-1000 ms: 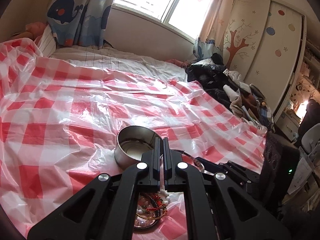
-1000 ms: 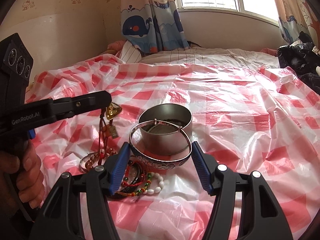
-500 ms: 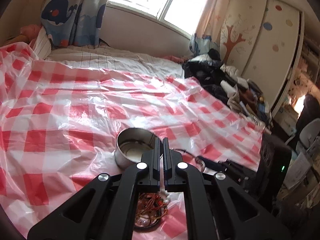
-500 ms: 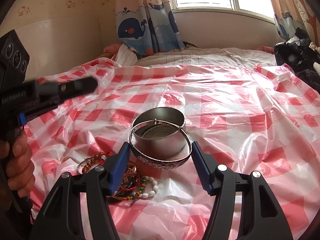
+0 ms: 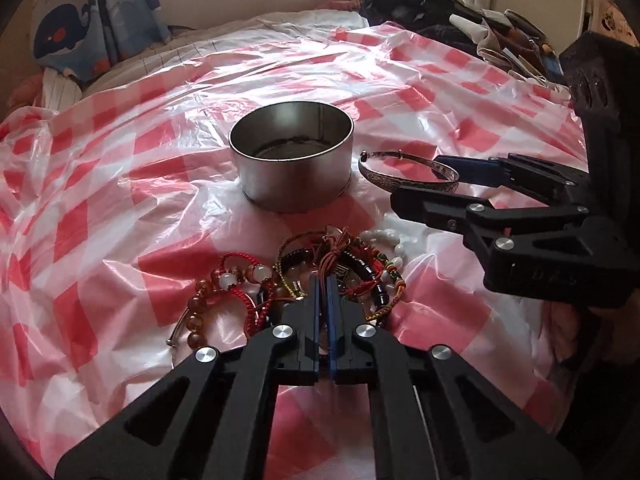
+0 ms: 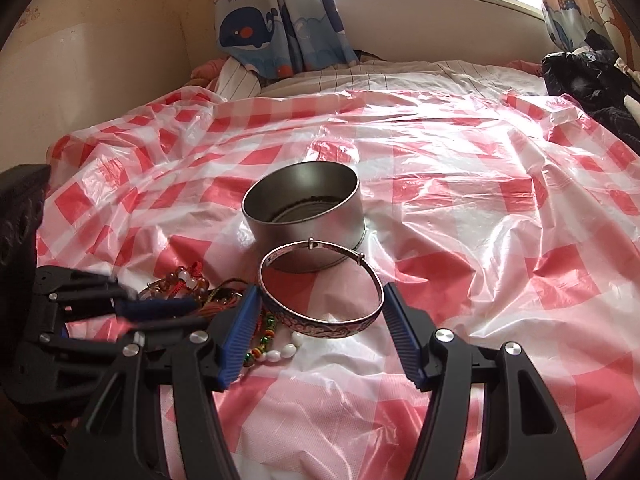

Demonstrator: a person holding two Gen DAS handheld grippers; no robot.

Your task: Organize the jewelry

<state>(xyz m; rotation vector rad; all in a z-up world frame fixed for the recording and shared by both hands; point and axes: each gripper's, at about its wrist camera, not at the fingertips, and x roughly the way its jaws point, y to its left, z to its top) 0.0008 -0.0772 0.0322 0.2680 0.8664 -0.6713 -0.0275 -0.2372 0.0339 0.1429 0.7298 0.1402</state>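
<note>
A round metal tin (image 5: pixel 292 184) (image 6: pixel 280 236) stands open on the red-checked plastic sheet. My right gripper (image 6: pixel 320 291) (image 5: pixel 416 180) is shut on a silver engraved bangle (image 6: pixel 320 326) (image 5: pixel 374 176), held level just in front of the tin and above the sheet. A tangle of bead and cord bracelets (image 5: pixel 248 280) (image 6: pixel 188 280) lies in front of the tin. My left gripper (image 5: pixel 322 280) (image 6: pixel 192 306) is shut and tilted down with its tips on that tangle. The brown-red cords of a pendant (image 5: pixel 332 254) run up to its tips.
The checked sheet (image 6: pixel 480 208) covers a bed. A heap of dark clothes (image 5: pixel 440 12) (image 6: pixel 592 76) sits at the far right. A whale-print curtain (image 6: pixel 280 32) and wall close the back. A white bead bracelet (image 5: pixel 384 236) (image 6: pixel 280 354) lies under the bangle.
My left gripper has dropped and tipped downward onto the bracelet tangle; the pendant that dangled from it now rests there. The right gripper and bangle have stayed put.
</note>
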